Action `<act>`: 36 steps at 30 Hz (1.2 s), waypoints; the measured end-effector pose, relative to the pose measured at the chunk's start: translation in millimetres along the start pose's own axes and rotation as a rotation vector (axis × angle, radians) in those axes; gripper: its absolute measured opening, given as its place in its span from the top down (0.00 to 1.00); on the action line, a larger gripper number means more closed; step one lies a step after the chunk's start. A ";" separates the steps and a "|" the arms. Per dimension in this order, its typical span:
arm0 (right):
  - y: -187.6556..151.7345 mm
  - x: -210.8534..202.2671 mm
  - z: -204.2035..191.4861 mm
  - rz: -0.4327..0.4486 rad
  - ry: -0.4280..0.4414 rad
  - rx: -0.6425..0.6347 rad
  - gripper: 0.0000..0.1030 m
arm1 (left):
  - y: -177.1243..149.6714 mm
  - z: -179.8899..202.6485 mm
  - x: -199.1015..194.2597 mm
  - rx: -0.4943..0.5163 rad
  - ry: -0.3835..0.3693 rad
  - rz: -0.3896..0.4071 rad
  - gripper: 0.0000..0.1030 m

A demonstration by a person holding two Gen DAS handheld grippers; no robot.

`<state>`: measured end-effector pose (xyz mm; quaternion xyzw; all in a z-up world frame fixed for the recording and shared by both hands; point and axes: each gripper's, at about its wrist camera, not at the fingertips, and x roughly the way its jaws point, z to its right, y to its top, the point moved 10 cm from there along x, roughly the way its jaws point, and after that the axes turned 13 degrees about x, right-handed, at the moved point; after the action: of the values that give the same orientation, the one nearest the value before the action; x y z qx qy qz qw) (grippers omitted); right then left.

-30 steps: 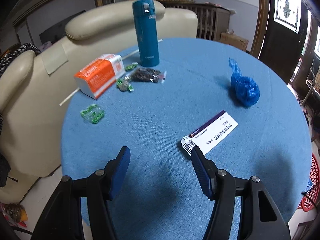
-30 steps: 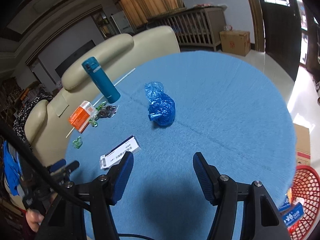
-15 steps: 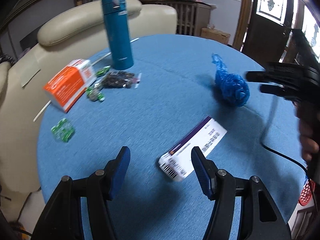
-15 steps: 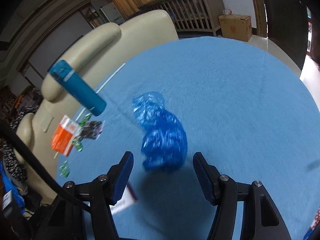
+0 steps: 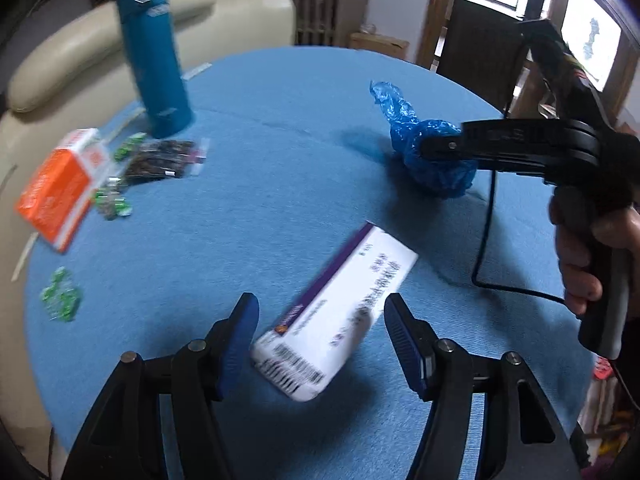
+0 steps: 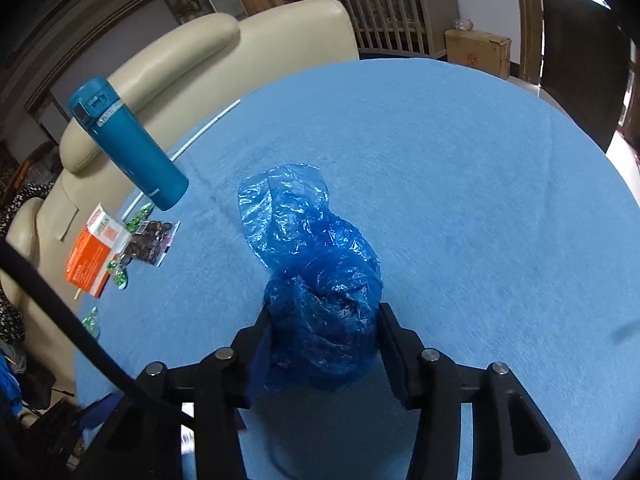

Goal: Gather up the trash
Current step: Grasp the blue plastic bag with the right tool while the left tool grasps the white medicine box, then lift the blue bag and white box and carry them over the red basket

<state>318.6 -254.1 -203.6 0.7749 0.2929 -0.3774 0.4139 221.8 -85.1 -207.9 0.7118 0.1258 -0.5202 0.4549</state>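
A crumpled blue plastic bag (image 6: pixel 320 300) lies on the round table's blue cloth (image 6: pixel 460 200). My right gripper (image 6: pixel 324 316) is closing on it, and both pads touch the bag's sides. The left wrist view shows that gripper (image 5: pixel 430 147) from the side at the bag (image 5: pixel 436 176), with a person's hand (image 5: pixel 580 248) on its handle. A white and purple carton (image 5: pixel 348 304) lies flat between the fingers of my left gripper (image 5: pixel 320 308). Those jaws are opening and clear the carton on both sides.
At the table's far left stand a teal flask (image 5: pixel 154 56), an orange box (image 5: pixel 56 188), a dark snack packet (image 5: pixel 160 158) and several green wrappers (image 5: pixel 60 300). A cream sofa (image 5: pixel 80 52) lies behind the table. A black cable (image 5: pixel 484 240) hangs from the right gripper.
My right gripper came down over the blue bag and its jaws narrowed onto it. My left gripper moved forward and down until the carton sat between its fingers.
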 end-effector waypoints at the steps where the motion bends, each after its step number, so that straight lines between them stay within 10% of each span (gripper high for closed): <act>1: -3.9 -5.1 6.6 -0.007 0.004 0.009 0.50 | -0.4 1.0 4.0 0.003 -0.009 -0.013 0.33; 20: -84.9 -98.9 59.1 -0.013 0.115 0.086 0.50 | -4.2 17.0 18.5 -0.043 -0.028 -0.041 0.49; 36: -93.7 -188.0 63.9 0.126 0.193 0.083 0.50 | 25.3 53.6 -107.1 -0.034 0.088 0.164 0.55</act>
<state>122.7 -290.4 -111.2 0.8411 0.2661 -0.2859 0.3741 159.0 -109.3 -105.7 0.7341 0.0955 -0.4472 0.5020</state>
